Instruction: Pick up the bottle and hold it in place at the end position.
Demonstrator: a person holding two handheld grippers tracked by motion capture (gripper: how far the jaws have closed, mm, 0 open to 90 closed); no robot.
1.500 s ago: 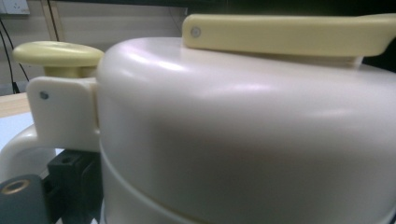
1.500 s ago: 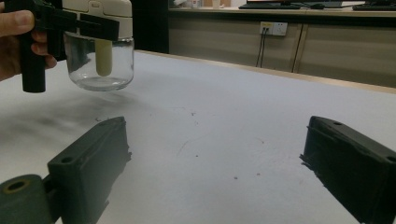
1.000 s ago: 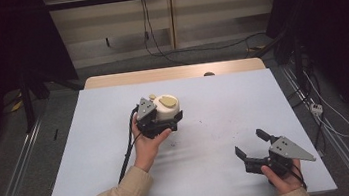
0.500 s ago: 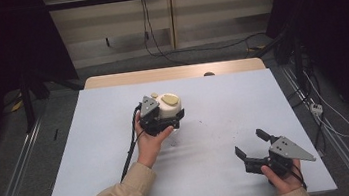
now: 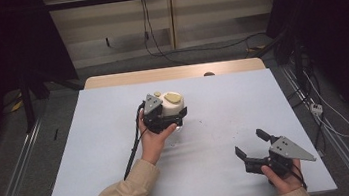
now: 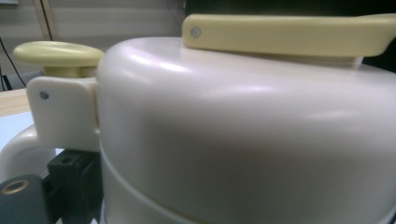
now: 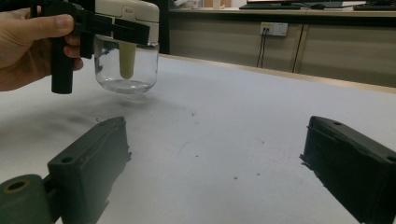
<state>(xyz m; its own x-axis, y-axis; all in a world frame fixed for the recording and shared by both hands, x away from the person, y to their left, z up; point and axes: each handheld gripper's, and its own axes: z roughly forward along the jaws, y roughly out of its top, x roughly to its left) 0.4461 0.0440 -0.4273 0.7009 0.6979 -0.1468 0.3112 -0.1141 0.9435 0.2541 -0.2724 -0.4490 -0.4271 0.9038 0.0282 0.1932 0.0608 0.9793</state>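
1. A jar (image 5: 173, 109) with a cream top and a clear glass base is seen near the middle of the pale worktop (image 5: 94, 158), slightly toward the far side.
2. The jar is clamped at its cream top by the left claw (image 5: 169, 120), which is gripped by the left hand (image 5: 153, 140); in the right gripper view the glass base (image 7: 124, 65) is seen lifted just clear of the worktop, with a shadow beneath it.
3. A yellowish knob (image 6: 58, 53) and a flat yellowish lever (image 6: 289, 33) are carried on the cream top, which is shown very close in the left gripper view.
4. A pale stem (image 7: 127, 60) is seen hanging inside the glass.
5. The right claw (image 5: 255, 149) is held by the right hand (image 5: 284, 179) near the worktop's near right corner, well apart from the jar.
6. Its jaws are spread wide, with nothing between them.
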